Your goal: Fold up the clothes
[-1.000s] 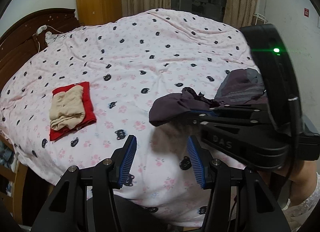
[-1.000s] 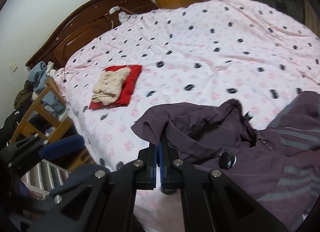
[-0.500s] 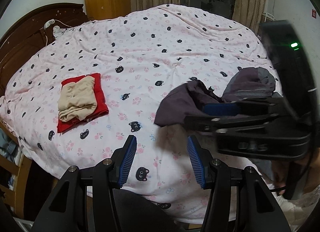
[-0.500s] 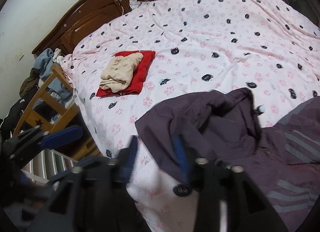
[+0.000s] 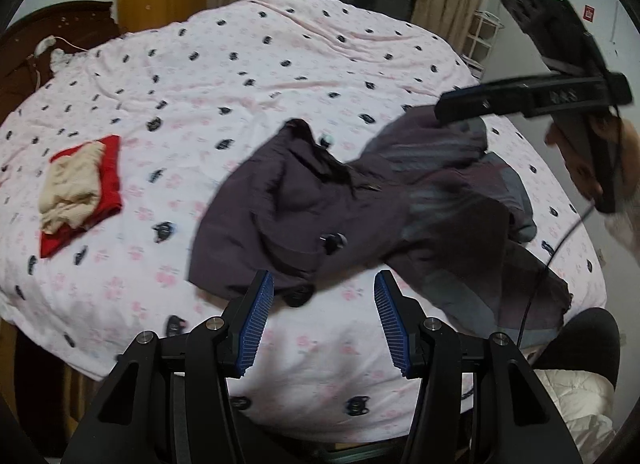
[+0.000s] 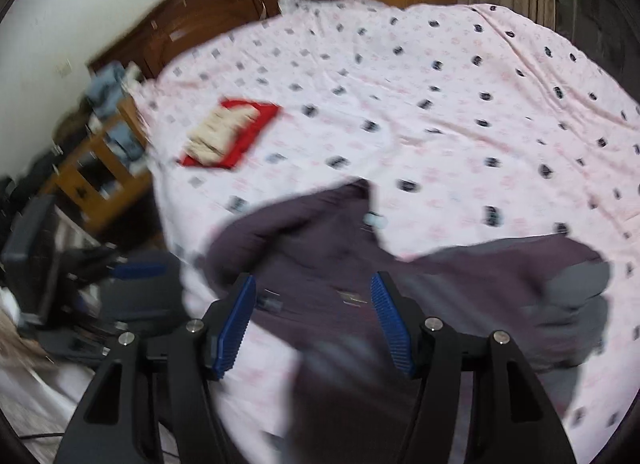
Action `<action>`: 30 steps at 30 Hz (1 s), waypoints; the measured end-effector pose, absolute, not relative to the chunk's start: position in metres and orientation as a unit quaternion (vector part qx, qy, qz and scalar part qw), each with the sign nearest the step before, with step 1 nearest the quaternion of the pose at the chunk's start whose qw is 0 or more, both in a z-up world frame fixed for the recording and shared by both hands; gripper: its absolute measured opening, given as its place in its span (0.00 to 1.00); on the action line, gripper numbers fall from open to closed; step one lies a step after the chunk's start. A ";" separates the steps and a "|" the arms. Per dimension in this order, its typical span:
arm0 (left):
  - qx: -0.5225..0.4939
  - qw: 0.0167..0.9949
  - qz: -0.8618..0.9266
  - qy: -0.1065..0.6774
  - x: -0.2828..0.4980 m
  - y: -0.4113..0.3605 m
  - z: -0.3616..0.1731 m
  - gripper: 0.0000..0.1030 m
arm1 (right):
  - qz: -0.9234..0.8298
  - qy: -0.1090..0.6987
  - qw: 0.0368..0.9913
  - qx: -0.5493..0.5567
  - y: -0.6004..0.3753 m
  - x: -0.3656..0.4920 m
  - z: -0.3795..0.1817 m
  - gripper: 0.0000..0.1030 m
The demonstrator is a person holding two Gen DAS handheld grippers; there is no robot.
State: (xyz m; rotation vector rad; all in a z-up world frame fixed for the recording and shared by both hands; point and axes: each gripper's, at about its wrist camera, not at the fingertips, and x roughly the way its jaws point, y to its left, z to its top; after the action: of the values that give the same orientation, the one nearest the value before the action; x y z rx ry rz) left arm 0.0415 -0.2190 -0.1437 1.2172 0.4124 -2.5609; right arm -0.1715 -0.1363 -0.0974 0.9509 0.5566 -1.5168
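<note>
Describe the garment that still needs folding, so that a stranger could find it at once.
Start from the bed with the pink cat-print cover. Near its front edge lies a dark purple jacket, spread out and crumpled. Unlike the folded beige and red clothes to its left, it is large, dark and unfolded.

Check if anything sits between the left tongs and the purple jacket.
Nothing visible does. The left tongs are open just short of the jacket, with only bare bedspread between; the folded stack lies far left.
</note>
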 end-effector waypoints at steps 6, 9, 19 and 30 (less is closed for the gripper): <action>0.434 0.104 -0.880 0.161 0.016 -0.203 -0.163 0.46 | -0.636 0.262 0.584 0.432 -0.130 -0.220 -0.116 0.60; 0.441 0.087 -0.877 0.170 0.004 -0.195 -0.172 0.46 | -0.629 0.275 0.583 0.434 -0.130 -0.231 -0.124 0.60; 0.440 0.035 -0.865 0.238 -0.029 -0.185 -0.201 0.46 | -0.596 0.317 0.591 0.442 -0.144 -0.242 -0.143 0.60; 0.436 0.035 -0.861 0.258 -0.052 -0.182 -0.227 0.46 | -0.608 0.302 0.580 0.450 -0.134 -0.261 -0.146 0.60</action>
State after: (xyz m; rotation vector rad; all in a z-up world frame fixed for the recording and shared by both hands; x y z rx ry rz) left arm -0.0523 -0.1818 -0.2269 1.3415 0.7937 -2.6472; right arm -0.2607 -0.1340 -0.1463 1.0519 0.7053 -1.4214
